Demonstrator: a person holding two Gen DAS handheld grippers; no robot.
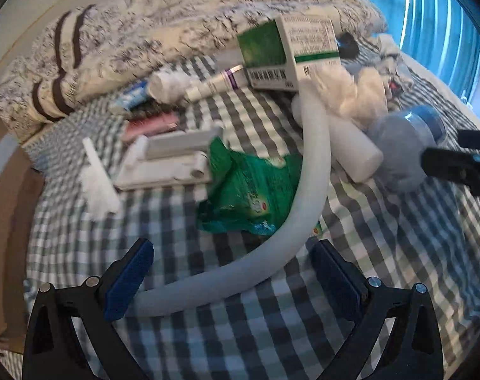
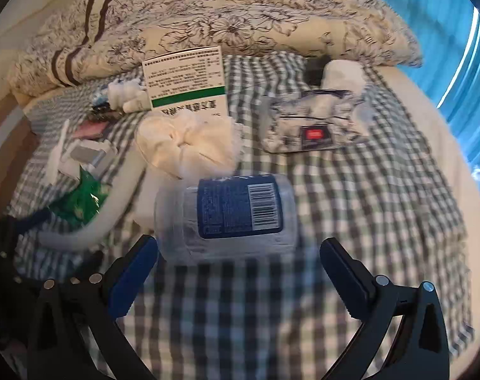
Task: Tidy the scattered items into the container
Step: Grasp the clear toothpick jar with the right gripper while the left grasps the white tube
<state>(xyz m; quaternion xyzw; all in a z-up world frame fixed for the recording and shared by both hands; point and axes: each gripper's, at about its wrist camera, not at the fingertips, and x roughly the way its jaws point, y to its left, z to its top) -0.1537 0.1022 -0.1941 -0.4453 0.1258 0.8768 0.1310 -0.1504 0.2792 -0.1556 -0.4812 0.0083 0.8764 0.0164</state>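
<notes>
Surface: bed w/ checked sheet (image 2: pixel 350 221); floral quilt (image 2: pixel 240 15) across top of frame; blue curtain (image 2: pixel 430 15) upper right. Left gripper (image 1: pixel 230 272) and right gripper (image 2: pixel 240 272): fingers spread, holding nothing.

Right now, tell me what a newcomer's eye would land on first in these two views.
First, the clear bottle with the blue label, lying on its side on the checked sheet just ahead of the right gripper, whose jaws stand open. Next, the white curved tube sweeping across the crumpled green packet toward the open left gripper. Behind, a green-and-white medicine box tops the clutter.
</notes>
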